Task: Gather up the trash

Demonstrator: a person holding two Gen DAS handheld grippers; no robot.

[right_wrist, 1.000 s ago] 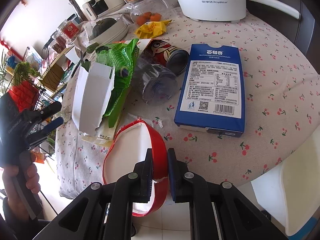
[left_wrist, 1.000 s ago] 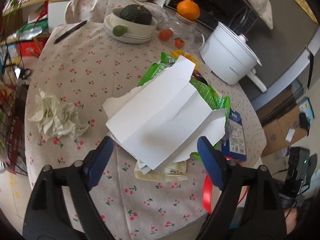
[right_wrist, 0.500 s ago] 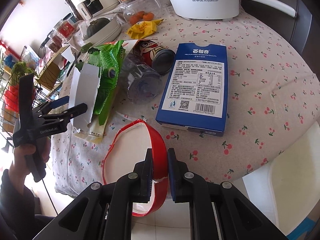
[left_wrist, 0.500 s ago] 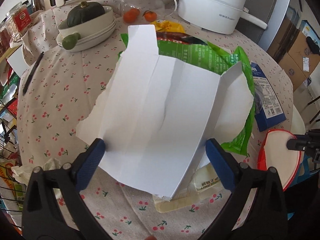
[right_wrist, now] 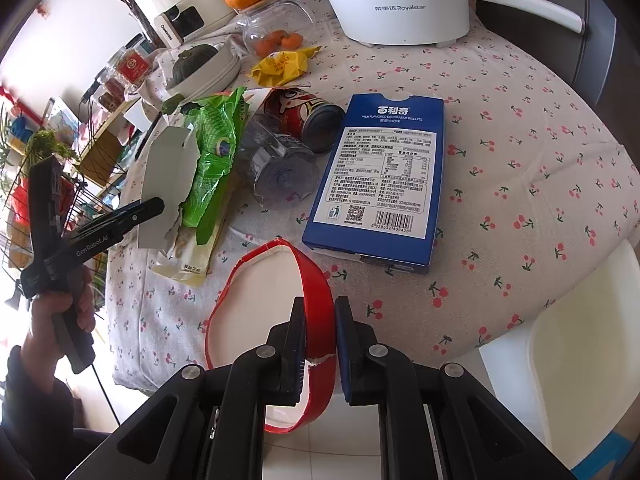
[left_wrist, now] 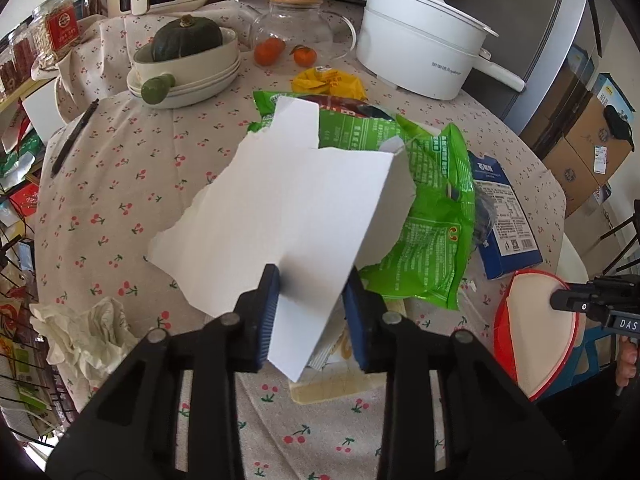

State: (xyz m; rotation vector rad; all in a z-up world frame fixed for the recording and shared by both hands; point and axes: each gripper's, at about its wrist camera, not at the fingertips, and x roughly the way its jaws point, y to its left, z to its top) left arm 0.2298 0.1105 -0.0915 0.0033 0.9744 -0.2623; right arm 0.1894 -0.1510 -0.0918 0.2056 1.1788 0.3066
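My left gripper [left_wrist: 312, 312] is shut on a torn white carton [left_wrist: 280, 216], which lies over a green snack bag [left_wrist: 432, 216] and a cream wrapper [left_wrist: 328, 384]. From the right wrist view the left gripper [right_wrist: 148, 212] pinches the carton [right_wrist: 168, 184] at the table's left edge. My right gripper [right_wrist: 320, 344] is shut on the rim of a red paper bowl [right_wrist: 256, 300], held just off the table's near edge; the bowl also shows in the left wrist view [left_wrist: 536, 332]. A blue biscuit box [right_wrist: 384, 176], a red can [right_wrist: 304, 116], a crushed clear bottle [right_wrist: 276, 168] and a yellow wrapper [right_wrist: 284, 66] lie on the table.
A crumpled tissue [left_wrist: 84, 332] lies at the left edge. A white electric pot [left_wrist: 420, 52], a glass teapot [left_wrist: 296, 28] with an orange on top, bowls holding a squash [left_wrist: 188, 64] and a pen [left_wrist: 72, 136] stand further back. A wire rack [right_wrist: 36, 200] stands left of the table.
My left gripper has closed from wide open onto the near edge of the white carton, folding it. My right gripper has kept its hold on the red bowl, almost still.
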